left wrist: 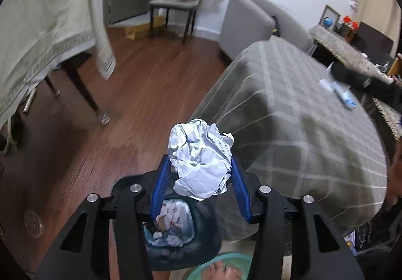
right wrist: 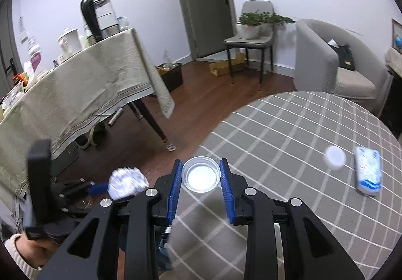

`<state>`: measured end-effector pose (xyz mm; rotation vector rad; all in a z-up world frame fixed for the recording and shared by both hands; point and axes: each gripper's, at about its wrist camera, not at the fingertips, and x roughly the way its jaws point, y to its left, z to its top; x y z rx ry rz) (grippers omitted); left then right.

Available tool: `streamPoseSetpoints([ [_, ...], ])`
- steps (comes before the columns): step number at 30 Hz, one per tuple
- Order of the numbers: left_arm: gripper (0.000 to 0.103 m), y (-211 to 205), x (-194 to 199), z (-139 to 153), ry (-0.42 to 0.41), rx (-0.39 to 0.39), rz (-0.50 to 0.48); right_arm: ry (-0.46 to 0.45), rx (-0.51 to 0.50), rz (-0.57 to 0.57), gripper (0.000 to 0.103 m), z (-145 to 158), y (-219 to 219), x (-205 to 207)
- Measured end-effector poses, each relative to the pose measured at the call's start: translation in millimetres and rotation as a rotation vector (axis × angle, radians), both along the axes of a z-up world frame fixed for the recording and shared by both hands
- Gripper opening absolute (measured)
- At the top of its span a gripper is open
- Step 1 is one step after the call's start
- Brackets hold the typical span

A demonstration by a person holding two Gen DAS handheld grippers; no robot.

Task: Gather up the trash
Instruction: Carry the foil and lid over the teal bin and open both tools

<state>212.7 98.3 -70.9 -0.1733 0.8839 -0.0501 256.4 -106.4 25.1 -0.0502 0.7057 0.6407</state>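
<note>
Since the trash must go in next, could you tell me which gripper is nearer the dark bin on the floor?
Left. The left gripper, holding crumpled white paper, is just above the bin; the right gripper is over the checked table, holding a clear plastic cup.

We can read nothing for certain. Faint print runs along the crumpled paper [left wrist: 201, 162] at its three o'clock edge, too blurred to read.

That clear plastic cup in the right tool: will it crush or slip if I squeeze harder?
The clear plastic cup looks thin-walled and empty, so probably light and easily crushed. Its smooth sides may slip between the right tool's ribbed blue pads. Round, so it would likely roll if dropped sideways.
</note>
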Motion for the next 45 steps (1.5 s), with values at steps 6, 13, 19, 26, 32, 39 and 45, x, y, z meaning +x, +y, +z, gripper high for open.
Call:
streamPoseSetpoints([
  [6, 0.05, 26.7, -2.1, -33.6, 0.088, -0.012, 0.043, 0.006, -0.028, 0.064, 0.03, -3.6, 42.5, -6.2],
  [13, 0.051, 49.8, -2.7, -70.8, 0.195, -0.025, 0.063, 0.033, -0.073, 0.119, 0.03, -15.5, 83.9, -11.1],
  [19, 0.053, 70.6, -6.8, -102.3, 0.297, -0.065, 0.083, 0.049, -0.097, 0.151, 0.03, -23.2, 107.9, -14.8],
  [26, 0.067, 78.9, -14.5, -113.1, 0.335, -0.068, 0.066, 0.083, -0.125, 0.159, 0.03, -35.2, 129.3, -13.2],
  [32, 0.068, 85.5, -17.0, -109.3, 0.31, -0.039, 0.071, 0.104, -0.165, 0.172, 0.03, -48.6, 143.8, -11.5],
  [39, 0.069, 99.9, -24.8, -79.3, 0.189, -0.046, 0.127, 0.147, -0.216, 0.177, 0.03, -73.7, 157.7, -7.8],
  [45, 0.065, 112.2, -33.4, -55.1, 0.092, -0.042, 0.164, 0.193, -0.266, 0.189, 0.03, -103.6, 165.0, -8.2],
])
